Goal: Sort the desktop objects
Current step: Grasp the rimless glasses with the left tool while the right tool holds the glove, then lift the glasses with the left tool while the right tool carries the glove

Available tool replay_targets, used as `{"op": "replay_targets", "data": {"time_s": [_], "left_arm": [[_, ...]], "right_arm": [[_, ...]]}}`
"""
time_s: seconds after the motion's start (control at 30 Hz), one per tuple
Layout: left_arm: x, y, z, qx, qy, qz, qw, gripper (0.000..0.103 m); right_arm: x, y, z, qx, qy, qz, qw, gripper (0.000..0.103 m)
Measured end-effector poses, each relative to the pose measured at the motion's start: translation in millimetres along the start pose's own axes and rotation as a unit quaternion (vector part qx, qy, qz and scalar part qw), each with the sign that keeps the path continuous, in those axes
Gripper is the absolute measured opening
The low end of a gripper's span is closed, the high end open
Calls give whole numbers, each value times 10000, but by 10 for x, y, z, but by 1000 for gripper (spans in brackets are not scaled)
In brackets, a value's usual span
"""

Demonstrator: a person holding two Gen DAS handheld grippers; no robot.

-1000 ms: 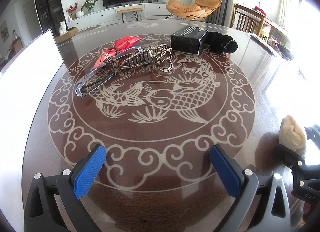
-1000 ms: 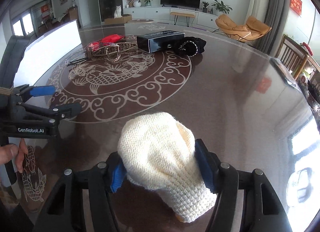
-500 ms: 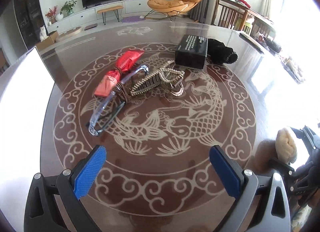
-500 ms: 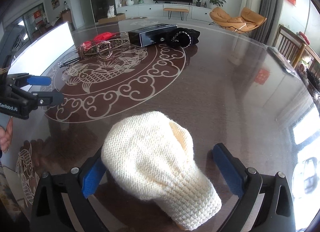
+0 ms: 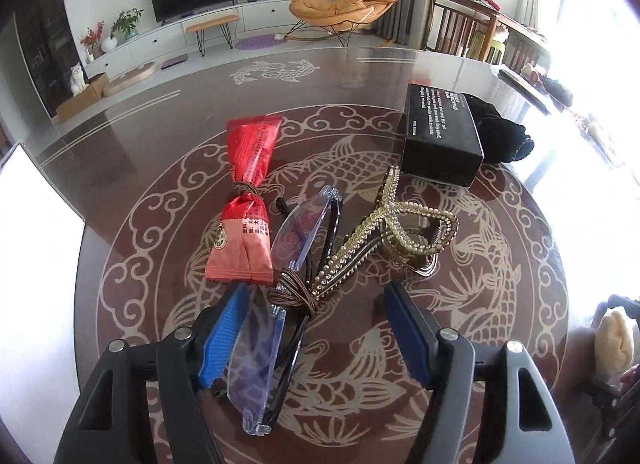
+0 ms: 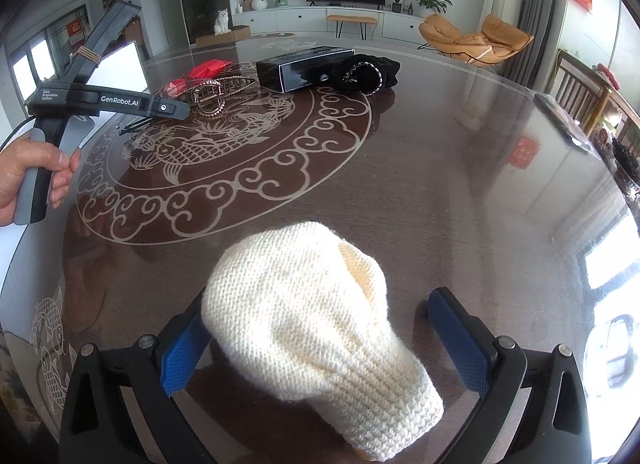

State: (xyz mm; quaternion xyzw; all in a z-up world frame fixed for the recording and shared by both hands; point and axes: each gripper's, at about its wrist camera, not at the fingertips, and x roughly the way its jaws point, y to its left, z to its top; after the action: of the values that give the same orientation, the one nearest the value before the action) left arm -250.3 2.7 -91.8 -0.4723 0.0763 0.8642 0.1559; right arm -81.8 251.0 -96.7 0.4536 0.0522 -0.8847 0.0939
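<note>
In the left wrist view my left gripper (image 5: 316, 332) is open, its jaws standing either side of the clear-lensed glasses (image 5: 276, 296) and a brown hair tie (image 5: 294, 290). A red snack packet (image 5: 244, 208), a beaded gold hair clip (image 5: 400, 232), a black box (image 5: 440, 136) and a black scrunchie (image 5: 504, 134) lie beyond. In the right wrist view my right gripper (image 6: 320, 340) is open; a cream knitted glove (image 6: 312, 316) lies between its jaws, touching the left pad. The left gripper also shows in the right wrist view (image 6: 164, 106).
The round dark table (image 6: 440, 168) has a glossy top with a fish pattern. A white board (image 5: 32, 232) lies at the table's left edge. Wooden chairs (image 6: 580, 92) stand at the far right side. The glove also shows in the left wrist view (image 5: 614, 340).
My left gripper has moved forward over the table to the glasses and narrowed somewhat. My right gripper has opened off the glove, which now lies on the table.
</note>
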Motion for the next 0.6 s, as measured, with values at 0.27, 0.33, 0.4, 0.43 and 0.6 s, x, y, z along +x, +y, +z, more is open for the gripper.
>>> {"op": "replay_targets", "data": {"time_s": [0.27, 0.33, 0.4, 0.43, 0.6], "left_arm": [[-268, 46, -381, -423, -76, -42, 9991, 28], [-400, -23, -609, -422, -64, 16, 9991, 28], [-552, -107, -849, -464, -53, 35, 9989, 28], [-624, -138, -957, -508, -59, -5, 9987, 28], [-843, -347, -1304, -478, -50, 250, 9985, 28]], "right_arm": [[15, -6, -3, 20, 11, -14, 10000, 103], [14, -6, -4, 20, 12, -15, 10000, 103], [18, -6, -4, 20, 11, -14, 10000, 103], [13, -6, -4, 20, 11, -15, 10000, 103], [17, -6, -5, 20, 10, -14, 10000, 103]]}}
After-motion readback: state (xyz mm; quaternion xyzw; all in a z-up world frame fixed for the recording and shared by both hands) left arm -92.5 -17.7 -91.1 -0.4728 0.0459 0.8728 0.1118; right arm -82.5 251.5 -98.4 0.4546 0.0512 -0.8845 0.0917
